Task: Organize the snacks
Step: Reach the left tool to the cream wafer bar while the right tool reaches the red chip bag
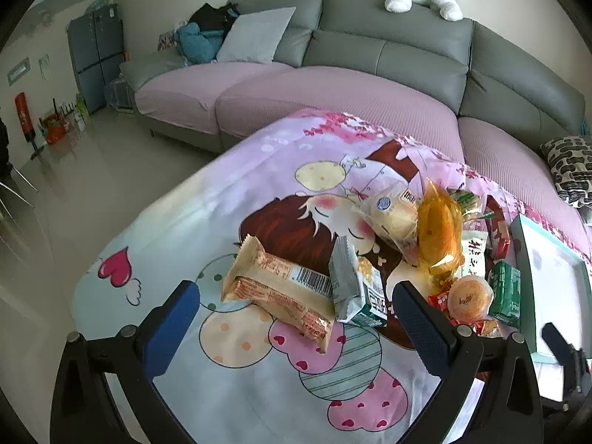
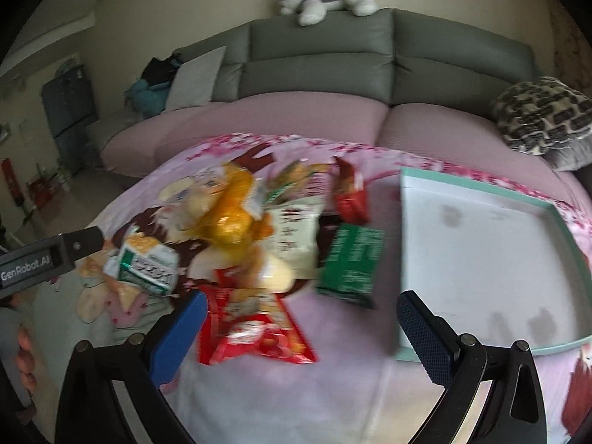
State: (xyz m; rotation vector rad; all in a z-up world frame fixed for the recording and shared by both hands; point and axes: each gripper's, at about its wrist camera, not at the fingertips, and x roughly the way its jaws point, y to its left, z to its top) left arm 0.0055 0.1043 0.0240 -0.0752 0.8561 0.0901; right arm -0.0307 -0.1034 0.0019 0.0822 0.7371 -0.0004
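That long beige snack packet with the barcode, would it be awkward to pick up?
Probably not. The beige barcode packet looks like thin crinkly film, so it would likely dent and may slip a little. It seems puffed and light for its size. It lies flat on the cartoon-print cloth, so it shouldn't roll, though a push could nudge the grey-green packet touching it.

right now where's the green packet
In the right wrist view the green packet lies flat on the cartoon cloth, just left of the teal-rimmed tray and below the small red packet.
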